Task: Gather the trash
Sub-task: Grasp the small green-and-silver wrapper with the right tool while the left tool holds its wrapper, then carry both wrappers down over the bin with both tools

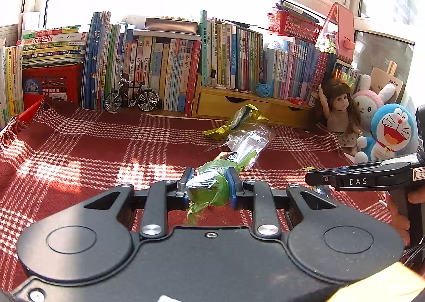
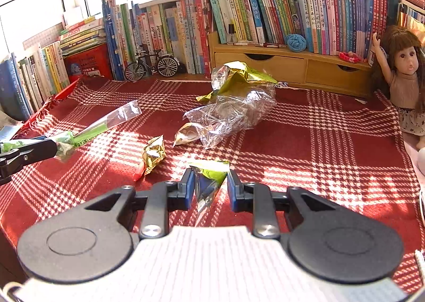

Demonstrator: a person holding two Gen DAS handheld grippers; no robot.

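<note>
- Left tongs [image 1: 209, 185] clenched on green wrapper [image 1: 212, 182]; right tongs [image 2: 209, 188] hold foil scrap [image 2: 208, 182].
- Step: carry-off. Next, in my judgement: deposit both, then collect the remaining litter [image 2: 233, 111].

Green wrapper [image 1: 212, 185]: crumpled, clear tail sticking forward, off the cloth. Green-gold scrap [image 2: 208, 182]: triangular, point down. On cloth: clear cellophane [image 2: 236, 113] against gold bag [image 2: 239, 73]; two small gold wrappers [image 2: 154, 154] near.

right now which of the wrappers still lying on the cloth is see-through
The big crumpled clear wrapper in the middle, lying against the large gold wrapper. The two small wrappers in front of it are opaque gold foil.
</note>
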